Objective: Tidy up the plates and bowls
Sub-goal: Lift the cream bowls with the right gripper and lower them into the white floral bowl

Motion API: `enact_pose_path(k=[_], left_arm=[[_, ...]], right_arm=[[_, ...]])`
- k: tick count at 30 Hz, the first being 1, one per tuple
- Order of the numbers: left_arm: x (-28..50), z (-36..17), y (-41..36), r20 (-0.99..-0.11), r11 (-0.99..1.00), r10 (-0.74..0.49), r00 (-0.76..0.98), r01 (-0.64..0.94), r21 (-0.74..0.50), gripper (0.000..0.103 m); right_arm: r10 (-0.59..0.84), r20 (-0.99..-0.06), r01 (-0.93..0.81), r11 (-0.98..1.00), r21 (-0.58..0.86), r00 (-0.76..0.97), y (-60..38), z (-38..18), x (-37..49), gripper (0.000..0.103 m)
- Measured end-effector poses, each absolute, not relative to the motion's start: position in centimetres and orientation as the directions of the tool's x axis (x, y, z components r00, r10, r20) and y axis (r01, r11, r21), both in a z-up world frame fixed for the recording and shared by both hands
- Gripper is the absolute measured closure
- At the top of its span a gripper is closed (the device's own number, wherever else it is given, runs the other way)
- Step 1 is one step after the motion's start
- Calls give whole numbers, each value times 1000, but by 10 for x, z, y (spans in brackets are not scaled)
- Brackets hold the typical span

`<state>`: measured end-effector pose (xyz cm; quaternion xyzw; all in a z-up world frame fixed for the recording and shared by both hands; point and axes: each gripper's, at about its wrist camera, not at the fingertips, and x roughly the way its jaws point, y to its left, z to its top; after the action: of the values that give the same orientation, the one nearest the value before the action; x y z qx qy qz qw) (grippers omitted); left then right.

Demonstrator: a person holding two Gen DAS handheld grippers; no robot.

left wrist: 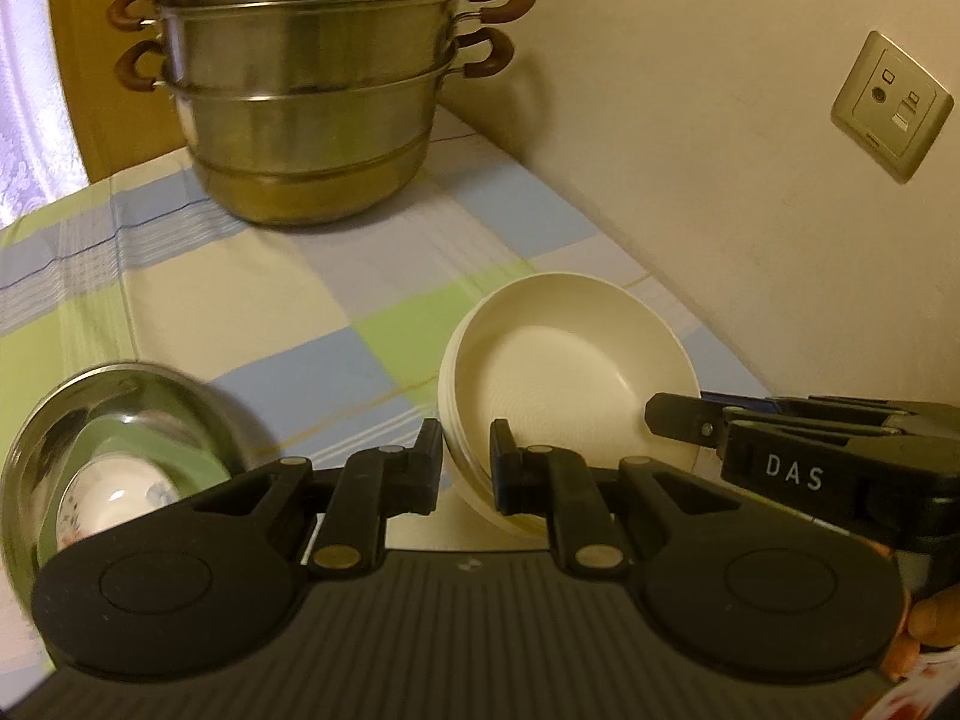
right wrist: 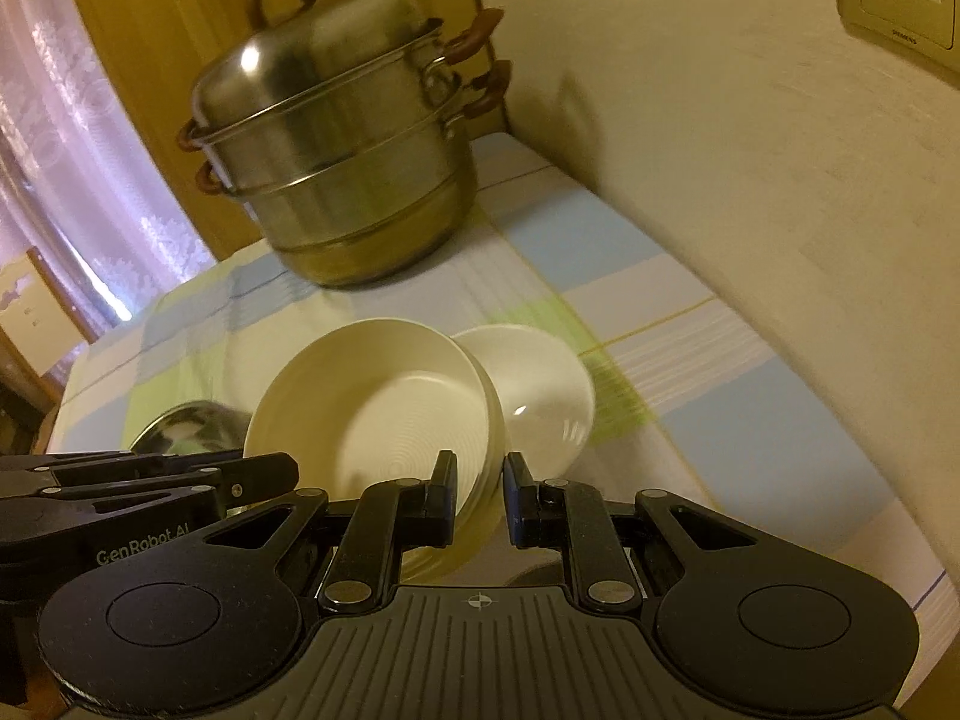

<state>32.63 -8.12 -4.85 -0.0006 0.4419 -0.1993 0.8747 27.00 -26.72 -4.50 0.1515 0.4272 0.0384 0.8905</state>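
A stack of cream bowls [left wrist: 570,372] is held tilted above the checked cloth. My left gripper [left wrist: 467,471] is shut on the stack's near-left rim. My right gripper [right wrist: 478,495] is shut on the stack's [right wrist: 372,414] right rim, and it also shows in the left wrist view [left wrist: 678,417] at the stack's right. Behind the stack lies a white bowl [right wrist: 540,396]. A steel bowl [left wrist: 120,408] at the left holds a green dish [left wrist: 150,444] and a flowered bowl [left wrist: 114,498].
A large steel steamer pot [left wrist: 312,102] with brown handles stands at the back of the table. The wall [left wrist: 720,180] with sockets runs along the right side. A curtain [right wrist: 72,138] hangs at the left.
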Motion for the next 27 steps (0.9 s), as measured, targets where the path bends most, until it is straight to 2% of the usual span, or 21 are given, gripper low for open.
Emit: enact_pose_path(k=[27], left_arm=[[377, -80, -123, -808, 942, -301, 506, 289, -170, 89]], right_arm=[[230, -798, 63, 946, 317, 558, -311, -81, 334, 87]])
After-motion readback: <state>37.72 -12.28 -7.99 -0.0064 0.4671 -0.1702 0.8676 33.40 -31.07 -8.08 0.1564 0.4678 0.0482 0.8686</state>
